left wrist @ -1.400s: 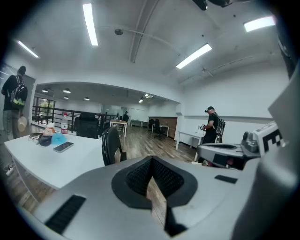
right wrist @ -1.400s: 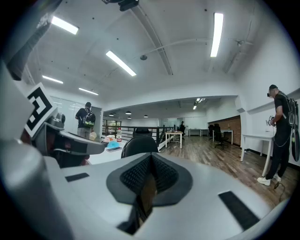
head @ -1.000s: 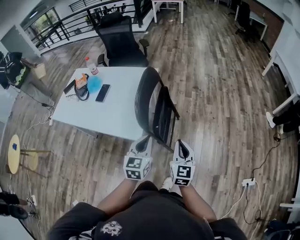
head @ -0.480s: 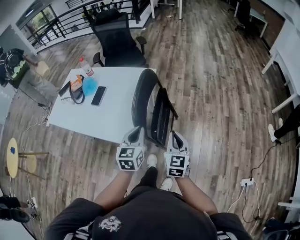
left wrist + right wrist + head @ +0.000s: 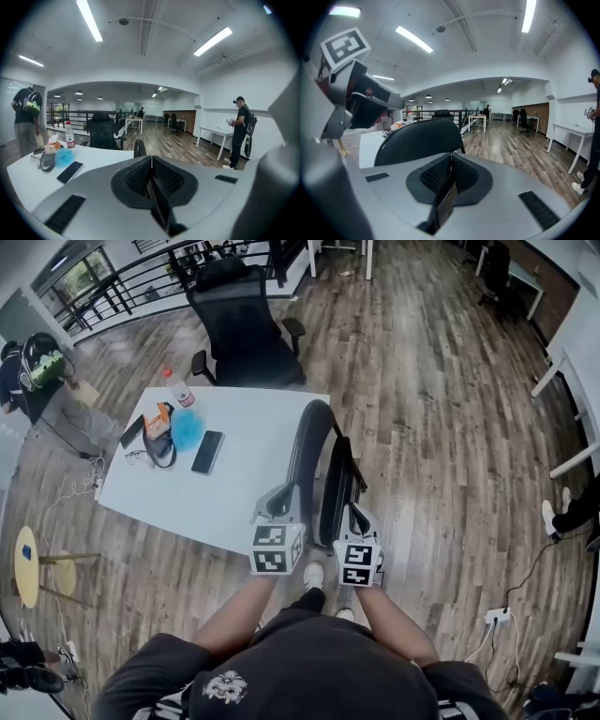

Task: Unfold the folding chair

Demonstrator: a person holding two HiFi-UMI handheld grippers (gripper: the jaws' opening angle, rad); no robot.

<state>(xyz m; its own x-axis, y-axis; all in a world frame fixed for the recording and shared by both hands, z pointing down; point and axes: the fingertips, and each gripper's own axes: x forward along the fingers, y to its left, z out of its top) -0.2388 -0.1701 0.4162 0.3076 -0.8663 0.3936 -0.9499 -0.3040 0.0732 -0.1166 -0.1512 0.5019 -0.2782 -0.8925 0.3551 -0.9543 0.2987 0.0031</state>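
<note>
The black folding chair stands folded, edge-on, leaning against the right side of the white table. My left gripper is shut and holds nothing, just left of the chair's curved back near the table edge. My right gripper is also shut and holds nothing, at the chair's near lower edge. In the right gripper view the chair back fills the space just beyond the shut jaws. In the left gripper view only a thin edge of the chair shows past the shut jaws.
On the table lie a phone, a blue object and a bottle. A black office chair stands behind the table. A person stands at the right, another at the left. A power strip lies on the floor.
Both grippers have moved forward side by side, closer to the folded chair, and stay shut. The chair itself has not opened.
</note>
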